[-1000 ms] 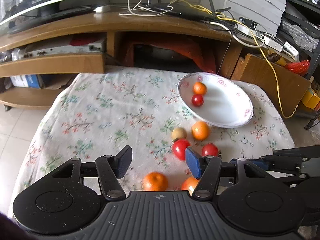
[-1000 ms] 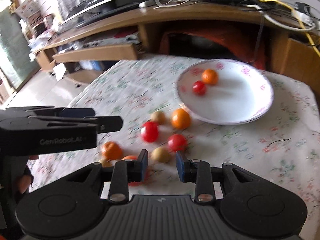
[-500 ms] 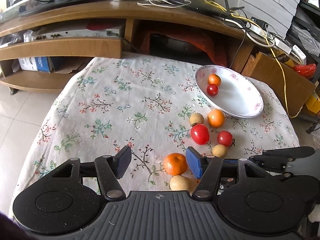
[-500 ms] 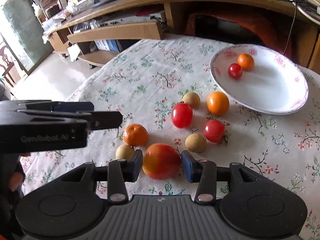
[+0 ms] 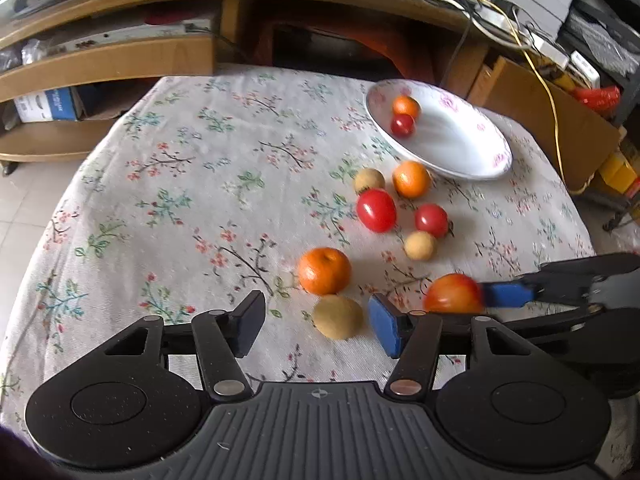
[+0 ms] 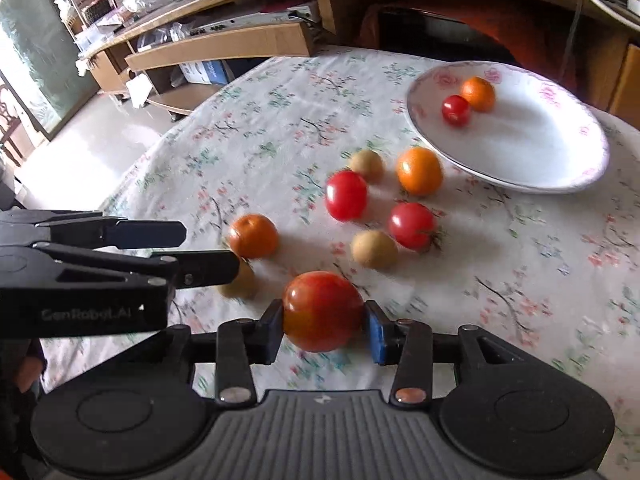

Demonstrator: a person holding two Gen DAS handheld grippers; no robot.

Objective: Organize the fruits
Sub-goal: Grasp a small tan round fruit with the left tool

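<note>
My right gripper [image 6: 323, 330] is shut on a red-orange apple [image 6: 322, 311], held just above the floral tablecloth; the apple also shows in the left wrist view [image 5: 453, 293]. My left gripper [image 5: 316, 324] is open and empty, with a tan fruit [image 5: 337, 317] and an orange [image 5: 324, 271] just ahead of it. Several tomatoes, oranges and tan fruits lie loose on the cloth, such as a large tomato [image 6: 346, 195]. A white plate [image 6: 532, 148] at the far right holds a small orange [image 6: 478, 93] and a small tomato [image 6: 455, 110].
A wooden TV stand [image 5: 120, 52] with shelves, boxes and cables runs behind the table. A cardboard box [image 5: 544, 120] stands off the far right. The table edge [image 6: 132, 176] drops to tiled floor on the left.
My right gripper has closed on the apple and lifted it slightly. The left gripper has drawn back a little and stays open.
</note>
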